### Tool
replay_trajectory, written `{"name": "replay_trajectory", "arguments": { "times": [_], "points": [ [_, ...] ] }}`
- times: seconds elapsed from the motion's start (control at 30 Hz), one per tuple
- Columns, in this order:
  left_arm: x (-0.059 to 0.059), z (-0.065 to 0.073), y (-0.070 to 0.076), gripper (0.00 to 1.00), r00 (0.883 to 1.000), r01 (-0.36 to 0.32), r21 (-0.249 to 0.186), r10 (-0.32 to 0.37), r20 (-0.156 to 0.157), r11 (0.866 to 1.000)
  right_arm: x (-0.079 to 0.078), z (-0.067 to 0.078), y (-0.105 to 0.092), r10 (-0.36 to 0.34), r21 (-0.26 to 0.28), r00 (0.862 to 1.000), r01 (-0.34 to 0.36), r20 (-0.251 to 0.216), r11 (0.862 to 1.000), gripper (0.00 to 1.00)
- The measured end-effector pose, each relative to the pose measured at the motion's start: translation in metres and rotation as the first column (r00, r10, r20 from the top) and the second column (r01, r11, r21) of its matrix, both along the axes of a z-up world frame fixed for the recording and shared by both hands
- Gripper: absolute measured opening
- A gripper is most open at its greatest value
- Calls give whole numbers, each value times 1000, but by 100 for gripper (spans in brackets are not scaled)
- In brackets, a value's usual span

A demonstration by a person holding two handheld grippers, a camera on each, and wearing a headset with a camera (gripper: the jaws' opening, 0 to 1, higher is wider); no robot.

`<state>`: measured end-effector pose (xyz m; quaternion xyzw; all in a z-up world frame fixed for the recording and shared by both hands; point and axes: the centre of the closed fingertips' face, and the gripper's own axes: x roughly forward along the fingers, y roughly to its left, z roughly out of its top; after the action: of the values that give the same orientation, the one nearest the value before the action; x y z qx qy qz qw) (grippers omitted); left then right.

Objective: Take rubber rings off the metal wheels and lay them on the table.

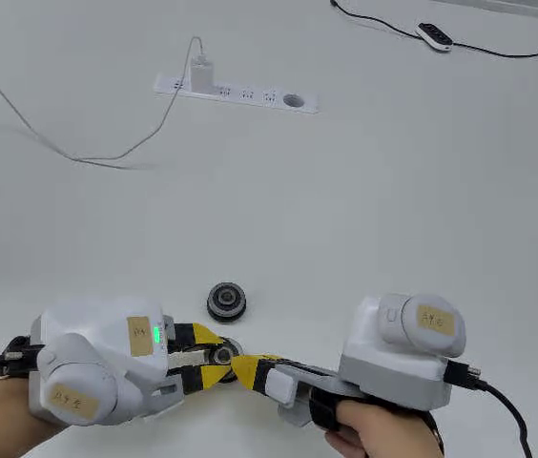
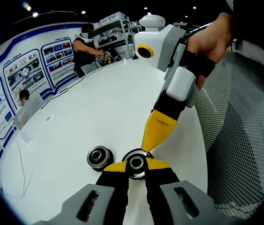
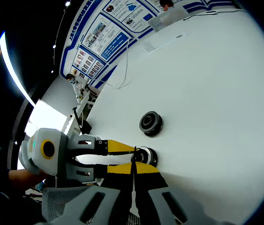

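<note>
In the head view, the left gripper (image 1: 214,355) comes in from the near left. Its two yellow tips squeeze the near wheel (image 1: 224,352) from both sides, low over the white table (image 1: 393,210). The right gripper (image 1: 236,362) comes in from the near right. Its jaws are pressed together, and the pointed tip touches the right side of that wheel. The far wheel (image 1: 226,301) lies flat on the table just behind the two grippers, and nothing touches it. It has a black rubber ring (image 1: 213,303) around it. A white power strip (image 1: 236,93) lies far back on the table.

In the left gripper view, the left gripper (image 2: 136,164) has one yellow tip on each side of the near wheel (image 2: 136,159) and holds it tight. The right gripper (image 2: 145,149) reaches down from above, and its tip touches the wheel's far edge. The far wheel (image 2: 99,157) sits just to the left, apart from the jaws.

In the right gripper view, the right gripper (image 3: 133,164) has its jaws shut tight, with only a thin line between them. The tip is right at the near wheel (image 3: 146,156). I cannot tell if it nips the rubber. The left gripper (image 3: 133,156) holds that wheel from the left. The far wheel (image 3: 150,123) lies a little farther out on the table.
</note>
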<state>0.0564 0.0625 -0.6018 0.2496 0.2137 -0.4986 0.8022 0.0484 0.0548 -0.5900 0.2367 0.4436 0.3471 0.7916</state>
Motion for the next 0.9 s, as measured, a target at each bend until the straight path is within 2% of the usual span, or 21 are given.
{"name": "replay_trajectory", "arguments": {
  "times": [0.1, 0.3, 0.43, 0.57, 0.73, 0.9],
  "points": [
    [0, 0, 0, 13, 1000, -4, -2, 4, -2, 1000, 1, -1, 0, -4, 2, 1000, 4, -6, 1000, 1],
    [0, 0, 0, 14, 999, -25, -26, 24, -31, 999, 1, -3, -1, -13, 2, 1000, 13, -16, 1000, 1],
    [1, 0, 2, 16, 999, -29, -21, 29, -33, 999, 1, -2, 0, -18, 14, 1000, 18, -21, 1000, 1],
    [-1, 2, 6, 18, 998, -33, -33, 31, -63, 999, 0, 0, 3, -12, 28, 1000, 13, -26, 1000, 1],
    [-1, 11, 12, 20, 996, -56, -60, 52, -66, 997, 1, 4, 7, -8, 48, 1000, 9, -22, 999, 1],
    [3, 22, 17, 25, 996, -80, -81, 76, -45, 994, 2, 8, 9, -8, 67, 1000, 10, -21, 998, 1]
  ]
}}
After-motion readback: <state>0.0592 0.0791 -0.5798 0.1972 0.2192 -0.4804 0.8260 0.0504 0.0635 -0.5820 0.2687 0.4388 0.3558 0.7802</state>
